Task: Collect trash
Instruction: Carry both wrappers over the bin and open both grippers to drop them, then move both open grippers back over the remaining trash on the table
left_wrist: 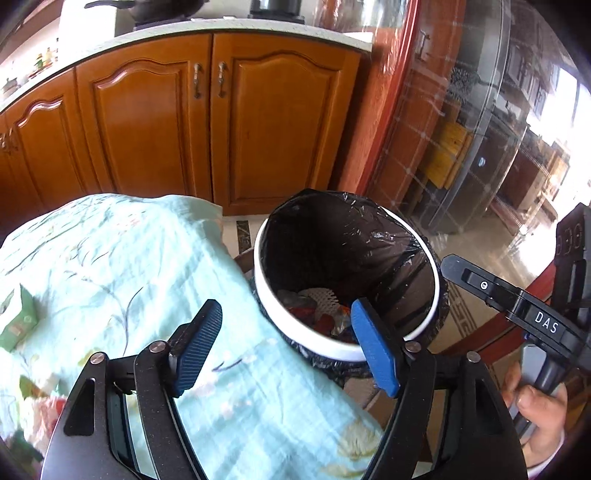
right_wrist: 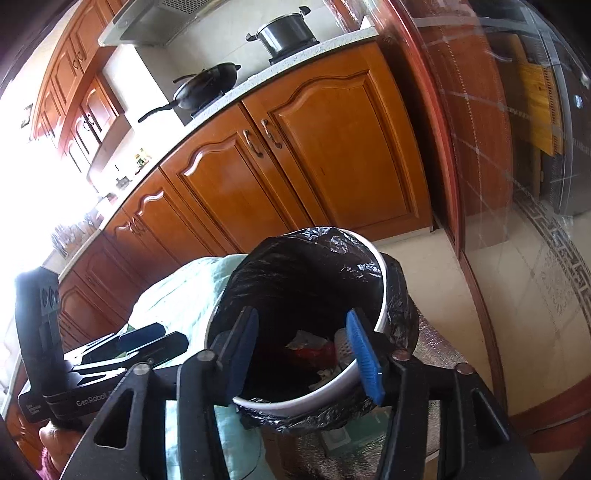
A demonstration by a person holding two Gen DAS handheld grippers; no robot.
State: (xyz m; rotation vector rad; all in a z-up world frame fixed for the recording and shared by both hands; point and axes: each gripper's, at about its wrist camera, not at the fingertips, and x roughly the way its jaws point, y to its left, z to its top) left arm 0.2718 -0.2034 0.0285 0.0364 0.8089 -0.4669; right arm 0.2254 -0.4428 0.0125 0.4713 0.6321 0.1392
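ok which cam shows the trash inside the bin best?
Left wrist: it looks down into the bin, showing the trash clearly. Right wrist shows the trash too, but darker and partly behind the right claw.

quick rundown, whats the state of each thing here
bin: open, black bag lining it, some trash at the bottom
left hand-held gripper: open, empty
right hand-held gripper: open, empty, over the bin
cupboard doors: shut
pot: lid on

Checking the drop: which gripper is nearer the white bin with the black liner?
Right. The right gripper hangs open over the white bin; the left gripper, also open, straddles its near rim from above the tablecloth.
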